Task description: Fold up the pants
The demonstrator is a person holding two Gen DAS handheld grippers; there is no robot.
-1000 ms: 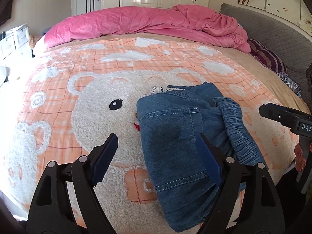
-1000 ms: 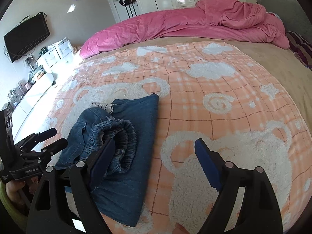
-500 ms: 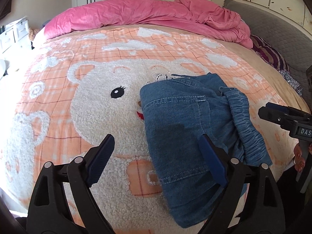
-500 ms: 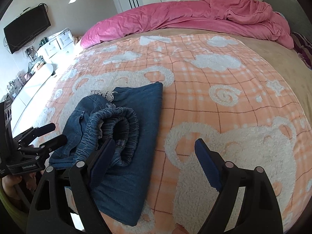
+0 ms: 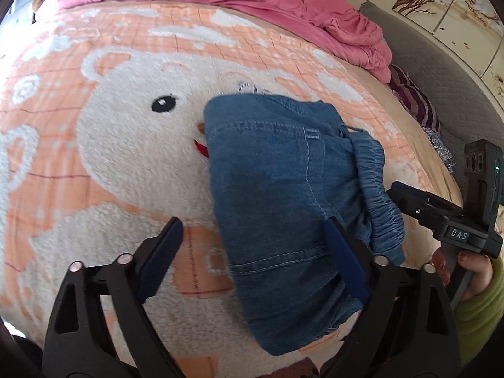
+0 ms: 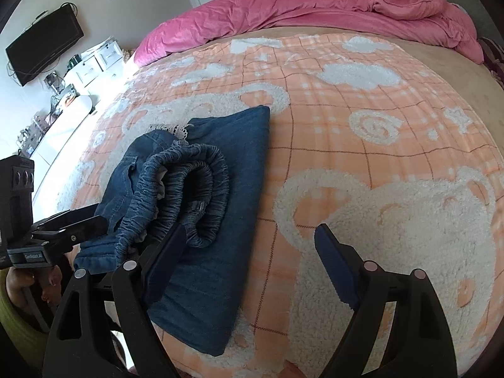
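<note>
From my left wrist camera I see the pants (image 5: 277,195) from their flat denim side: a folded blue bundle lying on the bear blanket (image 5: 126,163), covering part of the bear's face, with the gathered waistband (image 5: 378,195) running down its right edge. My right wrist camera gives me what that view hides: the waistband (image 6: 189,189) curls over on itself in a thick loop on top of the flatter folded layer, and a strip of white lace (image 6: 176,130) peeks out at the far end. It also shows a wall-mounted screen (image 6: 44,47) and white drawers (image 6: 94,66) off the bed's left side.

The bundle sits near the bed's near edge. To its right in the right camera the blanket lies bare and wide; the pink duvet (image 6: 315,9) is heaped well apart at the far side.

My left gripper (image 5: 252,258) tilts downward over the near end of the pants, its jaws closing but wide apart; its right finger hangs over the denim, its left over the blanket, and I see no pad pressing cloth. My right gripper (image 6: 249,252) also tilts downward with its jaws wide apart and nothing between them, its left finger just above the bundle's near part. The right hand (image 5: 469,267), in a green sleeve (image 5: 482,308), grips its handle.
</note>
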